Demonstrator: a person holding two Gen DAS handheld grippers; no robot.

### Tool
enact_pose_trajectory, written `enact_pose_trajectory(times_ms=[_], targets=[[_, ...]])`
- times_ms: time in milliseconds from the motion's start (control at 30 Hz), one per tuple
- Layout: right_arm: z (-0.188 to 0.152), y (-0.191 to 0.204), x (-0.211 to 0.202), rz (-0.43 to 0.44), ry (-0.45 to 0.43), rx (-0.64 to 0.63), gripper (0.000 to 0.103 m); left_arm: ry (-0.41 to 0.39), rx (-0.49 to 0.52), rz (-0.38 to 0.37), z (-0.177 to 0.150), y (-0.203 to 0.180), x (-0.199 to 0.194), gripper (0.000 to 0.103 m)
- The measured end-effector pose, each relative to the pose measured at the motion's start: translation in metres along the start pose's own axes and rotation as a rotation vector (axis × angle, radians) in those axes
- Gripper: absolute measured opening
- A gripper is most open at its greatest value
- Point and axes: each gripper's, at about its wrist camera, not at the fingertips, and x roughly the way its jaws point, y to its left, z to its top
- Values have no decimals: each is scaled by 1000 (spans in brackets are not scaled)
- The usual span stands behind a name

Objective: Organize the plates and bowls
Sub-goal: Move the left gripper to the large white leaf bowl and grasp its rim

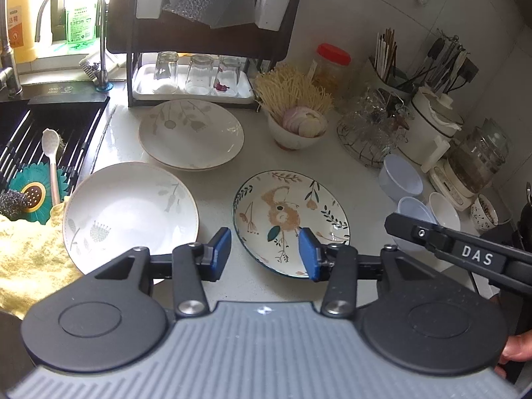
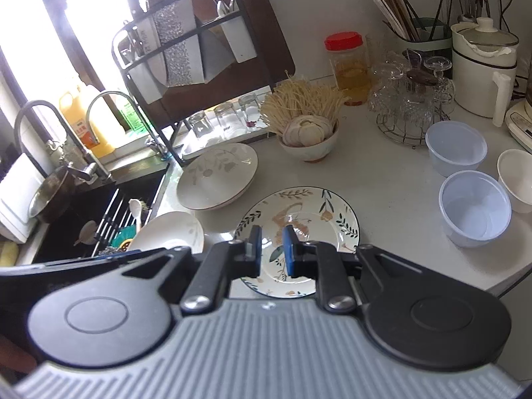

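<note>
Three plates lie on the white counter. A floral plate [image 1: 292, 222] [image 2: 316, 212] sits nearest, and a leaf-patterned white plate [image 1: 191, 133] [image 2: 219, 176] lies behind it. Another white plate [image 1: 129, 212] [image 2: 169, 232] rests by the sink edge. My left gripper [image 1: 264, 252] hovers open above the gap between the near plates, with nothing between its blue pads. My right gripper [image 2: 272, 251] hangs shut and empty over the floral plate. Its black side bar marked DAS [image 1: 475, 254] shows at the right of the left wrist view.
Two clear plastic bowls [image 2: 455, 149] [image 2: 475, 209] and a white bowl [image 2: 515, 179] stand at the right. A bowl of noodles and onion slices [image 2: 309, 143], a dish rack [image 2: 199, 50] with glasses, a glass stand [image 2: 409, 106], the sink [image 2: 99, 212] and a yellow cloth [image 1: 26, 259] surround the plates.
</note>
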Motion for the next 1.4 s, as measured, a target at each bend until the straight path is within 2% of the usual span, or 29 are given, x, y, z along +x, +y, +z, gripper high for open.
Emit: enact_pose_trajectory(times_ms=[267, 367, 633, 867, 933, 1000, 1067, 1200, 1400], targets=[[-9, 17, 10, 46, 41, -38, 18, -20, -53, 50, -11, 21, -12, 51], [-9, 26, 15, 89, 78, -52, 18, -29, -62, 75, -11, 31, -16, 51], [-8, 46, 41, 104, 133, -69, 18, -5, -155, 83, -5, 81, -9, 58], [1, 66, 77, 102, 180, -63, 18, 33, -163, 118, 7, 126, 8, 58], [3, 69, 90, 102, 202, -43, 23, 39, -162, 121, 12, 139, 13, 58], [4, 72, 100, 105, 216, -26, 41, 54, -155, 130, 17, 153, 20, 58], [4, 78, 110, 103, 233, -17, 46, 70, -154, 136, 21, 168, 28, 58], [4, 84, 133, 109, 274, 35, 46, 107, -158, 132, 30, 195, 44, 58], [-3, 93, 172, 82, 341, 83, 46, 150, -103, 137, 43, 224, 75, 58]])
